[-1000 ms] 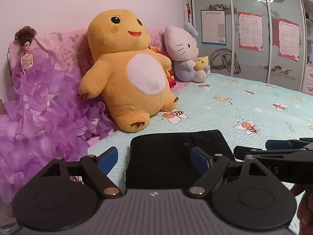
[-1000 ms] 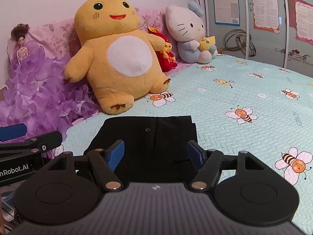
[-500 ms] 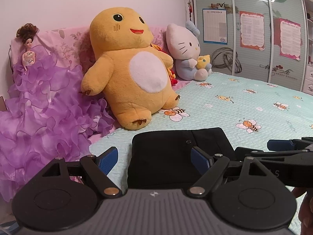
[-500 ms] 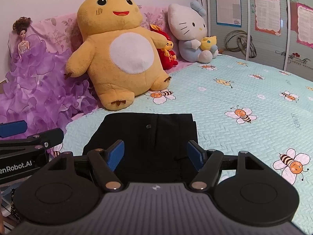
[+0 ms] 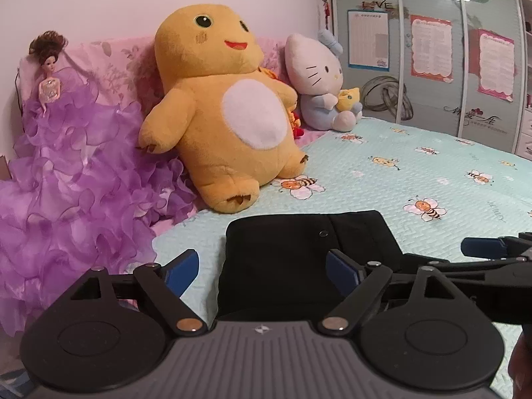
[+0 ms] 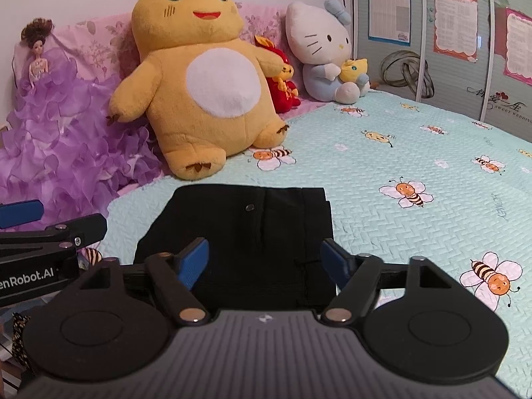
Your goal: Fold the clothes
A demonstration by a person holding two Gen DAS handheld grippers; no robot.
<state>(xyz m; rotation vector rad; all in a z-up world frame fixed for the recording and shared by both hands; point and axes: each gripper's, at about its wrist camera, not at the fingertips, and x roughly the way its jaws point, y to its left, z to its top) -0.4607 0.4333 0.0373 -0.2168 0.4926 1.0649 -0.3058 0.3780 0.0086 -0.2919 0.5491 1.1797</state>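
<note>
Folded black fabric garment with a small round button (image 6: pixel 247 206) lies flat on the pale green quilted bee-print bedspread (image 6: pixel 415 153), near its edge, just in front of the big yellow plush toy (image 6: pixel 199 76). Left gripper (image 5: pixel 262 267) and right gripper (image 6: pixel 264 259) hover side by side over its near edge; both sets of jaws have just been opening wider and grasp nothing, cloth below them, not pinched. Judgement: light, soft, limp, thin layers likely to slide; take hold at the two near corners, pinching all layers. Packet looks roughly square, long axis unclear; button end points toward the plush.
</note>
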